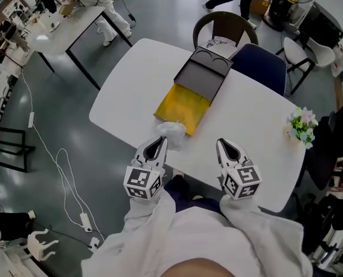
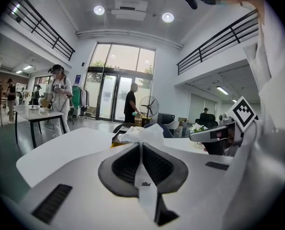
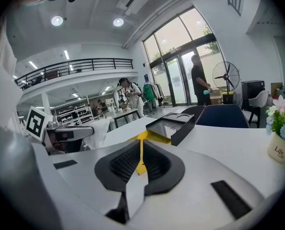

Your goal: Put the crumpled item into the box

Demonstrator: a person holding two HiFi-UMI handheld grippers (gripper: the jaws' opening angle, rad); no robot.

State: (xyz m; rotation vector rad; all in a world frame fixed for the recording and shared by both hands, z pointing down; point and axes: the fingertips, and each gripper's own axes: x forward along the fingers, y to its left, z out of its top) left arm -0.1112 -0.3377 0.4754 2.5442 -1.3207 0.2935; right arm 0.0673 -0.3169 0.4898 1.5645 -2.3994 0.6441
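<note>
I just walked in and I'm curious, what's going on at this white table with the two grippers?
A person holds a gripper in each hand over a white table. The left gripper, jaws shut, has its tips right at a crumpled white paper beside the near end of an open yellow-lined box; whether it pinches the paper is unclear. The right gripper is alongside, shut and empty. The paper is not in the box yet.
</note>
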